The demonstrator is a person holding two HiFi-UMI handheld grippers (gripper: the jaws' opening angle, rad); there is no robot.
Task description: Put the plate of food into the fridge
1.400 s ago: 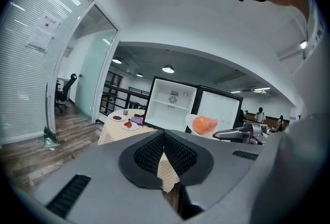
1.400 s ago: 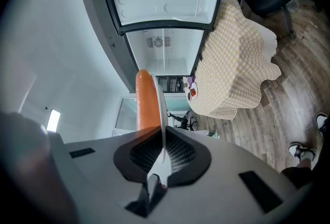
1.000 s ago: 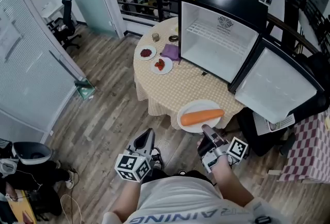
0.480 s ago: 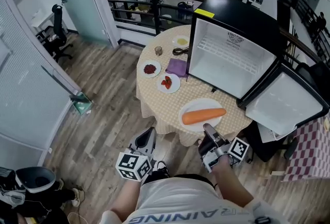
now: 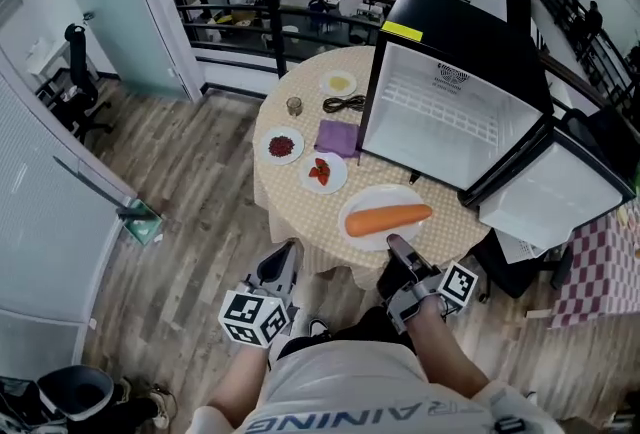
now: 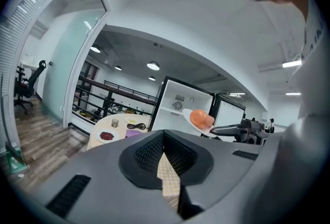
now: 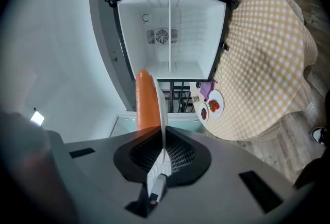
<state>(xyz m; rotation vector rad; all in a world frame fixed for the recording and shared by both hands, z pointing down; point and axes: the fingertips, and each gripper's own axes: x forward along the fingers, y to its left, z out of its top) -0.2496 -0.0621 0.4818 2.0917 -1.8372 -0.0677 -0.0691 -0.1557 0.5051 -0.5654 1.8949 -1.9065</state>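
Evidently stiff and breakable, the white plate [image 5: 385, 194] would also be front-heavy, since the carrot [image 5: 388, 219] lay across it and could roll if it tipped. A glazed rim is slippery, so the sound hold was a deep pinch on the near rim with the plate kept level. The right gripper [image 5: 400, 257] had exactly that grip: its jaws were closed onto the thin near edge, and the plate projected straight ahead of them, clear of the checked tablecloth [image 5: 290, 207]. The open mini fridge [image 5: 440, 112] stood beyond the plate, ahead of the jaws. The left gripper [image 5: 280, 267] hung beside the right one, its jaws a narrow slit apart and empty.
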